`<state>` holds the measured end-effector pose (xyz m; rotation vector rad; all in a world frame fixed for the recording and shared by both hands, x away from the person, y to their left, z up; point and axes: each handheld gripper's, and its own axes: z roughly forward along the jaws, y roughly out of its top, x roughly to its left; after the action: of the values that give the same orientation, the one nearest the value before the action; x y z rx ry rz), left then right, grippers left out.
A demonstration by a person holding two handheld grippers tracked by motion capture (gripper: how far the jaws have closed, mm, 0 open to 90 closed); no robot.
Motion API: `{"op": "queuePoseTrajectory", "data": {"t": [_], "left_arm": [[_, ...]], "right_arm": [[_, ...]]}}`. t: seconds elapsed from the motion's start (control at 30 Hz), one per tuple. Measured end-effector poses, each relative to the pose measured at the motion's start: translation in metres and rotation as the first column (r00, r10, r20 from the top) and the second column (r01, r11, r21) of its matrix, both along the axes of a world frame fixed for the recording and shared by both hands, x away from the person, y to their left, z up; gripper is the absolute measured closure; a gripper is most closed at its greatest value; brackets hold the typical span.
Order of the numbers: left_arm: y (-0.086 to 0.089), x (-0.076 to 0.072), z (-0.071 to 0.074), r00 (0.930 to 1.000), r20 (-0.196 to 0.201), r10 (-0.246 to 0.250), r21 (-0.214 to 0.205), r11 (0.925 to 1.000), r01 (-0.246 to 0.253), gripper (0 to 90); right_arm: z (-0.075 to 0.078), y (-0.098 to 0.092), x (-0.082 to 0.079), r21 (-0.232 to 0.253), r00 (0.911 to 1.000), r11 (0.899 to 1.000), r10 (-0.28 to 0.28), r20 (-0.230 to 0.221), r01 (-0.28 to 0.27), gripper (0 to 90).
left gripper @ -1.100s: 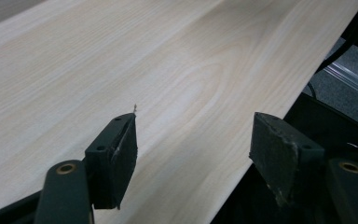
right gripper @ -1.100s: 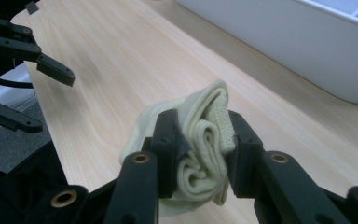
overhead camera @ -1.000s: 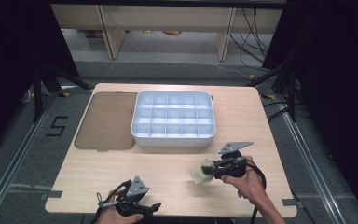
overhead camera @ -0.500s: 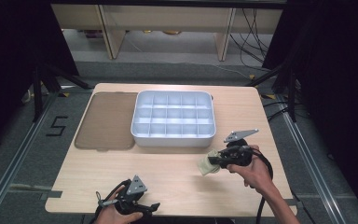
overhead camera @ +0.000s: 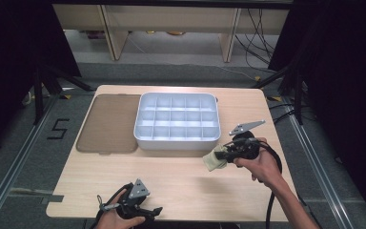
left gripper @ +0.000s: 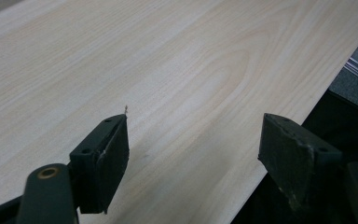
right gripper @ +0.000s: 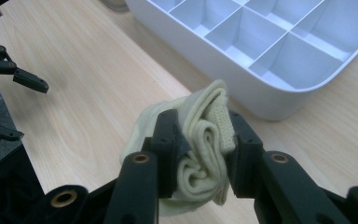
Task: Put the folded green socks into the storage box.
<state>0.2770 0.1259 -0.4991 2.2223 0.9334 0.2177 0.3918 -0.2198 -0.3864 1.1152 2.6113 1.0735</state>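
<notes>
The left tool (left gripper: 193, 163) hangs wide open over the bare wooden table (left gripper: 168, 70).

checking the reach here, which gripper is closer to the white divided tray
Right. The right gripper, shut on a rolled yellowish sock, is raised just off the white divided tray and its near right corner. The left gripper sits open at the table's near edge.

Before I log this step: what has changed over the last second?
The right gripper, shut on the rolled yellow sock, has lifted it off the table and carried it toward the white divided tray. The left gripper, holding nothing, has just opened its jaws wider. Tray and brown lid stayed put.
</notes>
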Motion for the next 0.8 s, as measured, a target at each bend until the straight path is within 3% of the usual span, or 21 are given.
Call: {"op": "queuePoseTrajectory", "data": {"t": [0.1,0.13,0.17,0.2,0.23,0.63,0.8], "left_arm": [[0.000,0.000,0.000,0.9999,-0.012,0.008,-0.017,0.9998,-0.008,22.7],[0.000,0.000,0.000,0.9999,-0.011,0.012,-0.019,0.9998,-0.012,22.2],[0.000,0.000,0.000,0.9999,-0.013,0.010,-0.020,0.9998,-0.010,21.8],[0.001,0.000,0.000,0.9998,-0.017,0.006,-0.021,0.9998,-0.007,21.5],[0.001,0.000,0.000,0.9998,-0.015,0.011,-0.023,0.9997,-0.011,21.0],[0.002,0.000,0.001,1.0000,0.000,0.003,-0.001,1.0000,-0.003,20.4],[0.002,0.000,0.001,1.0000,-0.001,0.002,-0.002,1.0000,-0.002,20.7]], "right_arm": [[0.005,0.000,0.005,-0.012,0.9999,1.000,0.003,0.014,-0.003,69.2],[0.006,0.002,0.004,-0.003,0.9997,1.000,-0.018,-0.017,0.018,69.2],[0.006,0.002,0.007,-0.015,1.0000,1.000,0.000,0.003,0.000,69.2],[0.006,0.003,0.007,-0.005,0.9999,1.000,-0.007,-0.012,0.007,69.1],[0.005,0.004,0.008,-0.001,1.0000,1.000,-0.005,0.003,0.005,69.1],[0.020,0.006,0.022,-0.044,0.9996,0.999,-0.026,-0.009,0.025,69.2],[0.028,0.006,0.033,-0.055,0.9994,0.998,-0.033,0.013,0.034,69.1]]}}
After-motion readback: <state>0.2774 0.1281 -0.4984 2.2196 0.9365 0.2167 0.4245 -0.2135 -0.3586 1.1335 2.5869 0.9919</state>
